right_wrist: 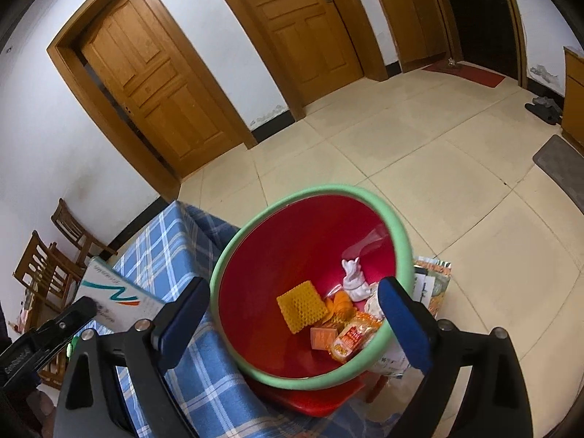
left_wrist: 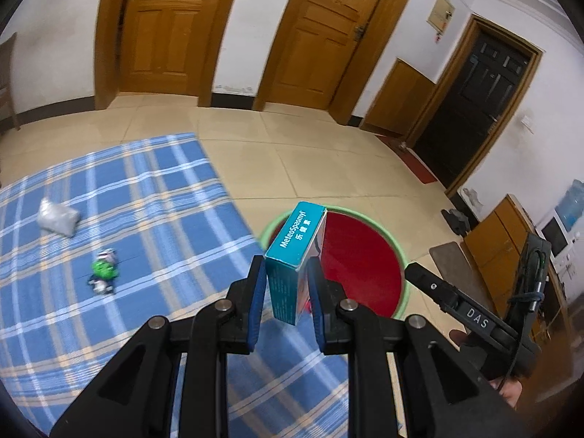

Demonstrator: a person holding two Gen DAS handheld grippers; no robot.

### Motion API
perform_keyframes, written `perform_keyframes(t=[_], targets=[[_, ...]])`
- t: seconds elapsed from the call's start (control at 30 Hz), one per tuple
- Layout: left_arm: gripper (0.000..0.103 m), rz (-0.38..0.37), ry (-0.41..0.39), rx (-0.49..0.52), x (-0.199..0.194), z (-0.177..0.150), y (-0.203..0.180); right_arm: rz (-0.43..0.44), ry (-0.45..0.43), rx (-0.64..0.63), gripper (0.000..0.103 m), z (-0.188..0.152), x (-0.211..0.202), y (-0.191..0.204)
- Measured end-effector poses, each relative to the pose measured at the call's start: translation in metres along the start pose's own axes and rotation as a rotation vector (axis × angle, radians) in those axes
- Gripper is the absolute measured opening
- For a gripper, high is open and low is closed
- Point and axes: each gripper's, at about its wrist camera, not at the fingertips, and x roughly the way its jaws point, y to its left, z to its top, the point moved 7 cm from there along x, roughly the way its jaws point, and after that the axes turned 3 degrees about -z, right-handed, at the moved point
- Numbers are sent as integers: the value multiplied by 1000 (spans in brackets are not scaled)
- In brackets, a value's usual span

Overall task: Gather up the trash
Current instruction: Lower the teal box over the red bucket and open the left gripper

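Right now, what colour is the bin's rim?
Pale green rim; clearest in the right wrist view.

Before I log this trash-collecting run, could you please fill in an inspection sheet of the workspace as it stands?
Surface: blue plaid cloth over a raised surface, beside a tiled floor.
Job's things: teal medicine box held over the cloth's edge, near the red bin with a green rim; the bin holds wrappers, a yellow mesh piece and a white tissue.
Clutter: grey packet and green wrapper lie on the cloth.
Grippers: left claw shut on the box; right claw open, empty, in front of the bin.
Cables: a black cable on the right device.
Surroundings: wooden doors, wooden chairs, slippers.
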Motion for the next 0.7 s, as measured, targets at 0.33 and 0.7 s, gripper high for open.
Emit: perform_keyframes(t=[0.33, 0.7], targets=[[23, -27, 64, 68, 40, -4, -32, -6, -15, 57, 96, 8, -5, -22], [44, 5, 79, 47, 43, -10, -23, -1, -5, 68, 96, 7, -3, -28]])
